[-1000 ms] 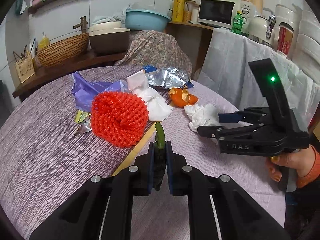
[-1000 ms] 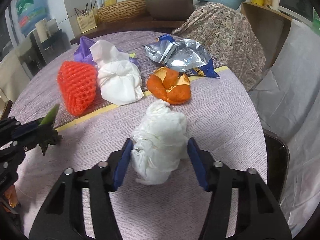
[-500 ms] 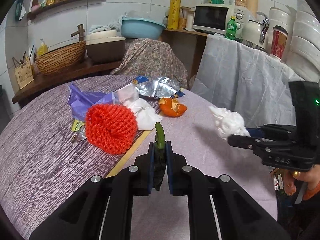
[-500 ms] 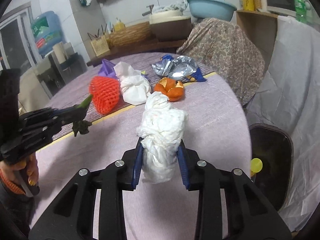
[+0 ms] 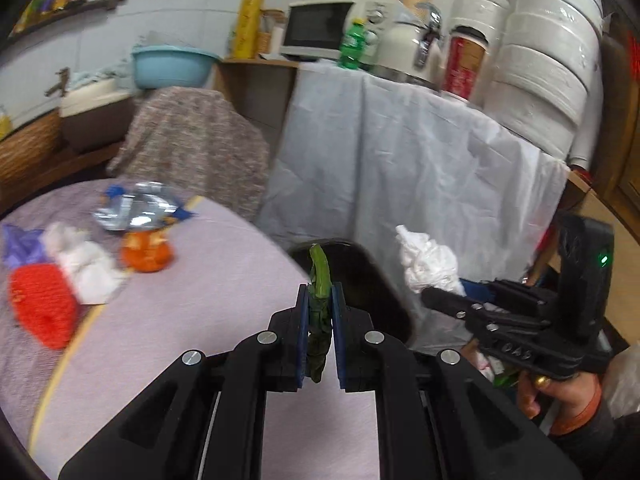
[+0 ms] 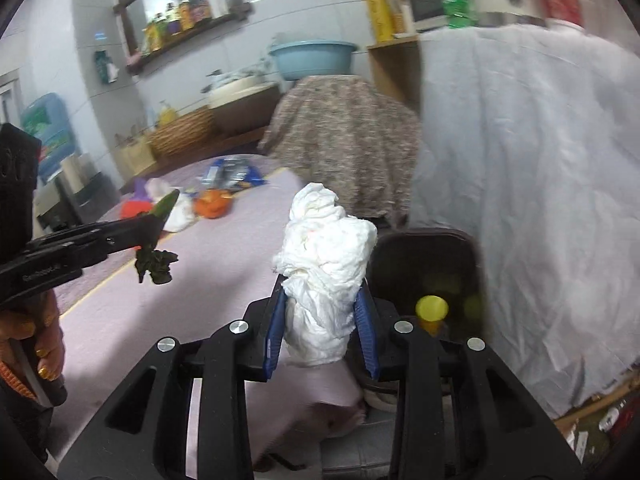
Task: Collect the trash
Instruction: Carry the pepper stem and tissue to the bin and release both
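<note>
White crumpled tissue (image 6: 326, 256) is pinched in the right gripper (image 6: 322, 332) just above the dark bin (image 6: 460, 256) beside the table (image 5: 180, 320), while the left gripper (image 5: 319, 312) clamps a green vegetable scrap (image 5: 319, 280) near that bin.

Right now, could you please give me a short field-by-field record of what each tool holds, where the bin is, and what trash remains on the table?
left tool: shut on the wilted green vegetable stalk
right tool: shut on the crumpled white tissue wad
bin: dark plastic trash bin beside the table edge, a yellow cup inside
left on table: red foam fruit net, orange peel, silver foil snack bag, white paper, purple plastic bag
table: round, purple cloth
</note>
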Tool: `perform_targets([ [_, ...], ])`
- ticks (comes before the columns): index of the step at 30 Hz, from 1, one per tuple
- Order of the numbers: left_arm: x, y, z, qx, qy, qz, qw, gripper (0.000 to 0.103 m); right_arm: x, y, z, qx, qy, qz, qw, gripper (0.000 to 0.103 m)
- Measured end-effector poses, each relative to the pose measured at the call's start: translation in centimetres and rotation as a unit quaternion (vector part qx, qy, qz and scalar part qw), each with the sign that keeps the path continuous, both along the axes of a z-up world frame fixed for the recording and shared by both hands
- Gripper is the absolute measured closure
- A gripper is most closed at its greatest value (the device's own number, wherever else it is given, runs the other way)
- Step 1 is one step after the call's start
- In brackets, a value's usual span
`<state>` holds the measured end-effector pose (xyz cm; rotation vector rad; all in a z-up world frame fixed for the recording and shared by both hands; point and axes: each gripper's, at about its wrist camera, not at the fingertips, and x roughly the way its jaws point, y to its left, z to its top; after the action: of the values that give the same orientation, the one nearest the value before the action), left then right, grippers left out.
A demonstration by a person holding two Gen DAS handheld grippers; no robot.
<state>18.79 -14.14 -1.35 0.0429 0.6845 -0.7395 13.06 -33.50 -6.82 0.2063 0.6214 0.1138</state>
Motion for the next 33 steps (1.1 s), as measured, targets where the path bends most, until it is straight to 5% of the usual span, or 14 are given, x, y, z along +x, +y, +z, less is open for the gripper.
perform_targets([
  [6, 1.5, -7.0, -1.3, 0.002, 0.036, -0.025, 0.9991, 0.091, 2.1, -4.8, -4.5, -0.001, 0.053, -0.057, 0.997, 0.070],
  [15, 4.8, -13.8, -5.6, 0.048, 0.089, -0.017, 0.9947, 0.091, 8.5, -6.9, -14.8, 0.009, 0.143, -0.070, 0.987, 0.069],
  [18, 6.1, -15.0, -7.6, 0.065, 0.112, -0.002, 0.9915, 0.091, 9.6, -7.6, -17.0, 0.029, 0.154, -0.074, 0.985, 0.057],
  [33, 10.5, -20.1, -13.9, 0.131, 0.191, 0.026, 0.9725, 0.090, 3.4, -11.5, -15.8, 0.028, 0.107, -0.143, 0.984, 0.044],
])
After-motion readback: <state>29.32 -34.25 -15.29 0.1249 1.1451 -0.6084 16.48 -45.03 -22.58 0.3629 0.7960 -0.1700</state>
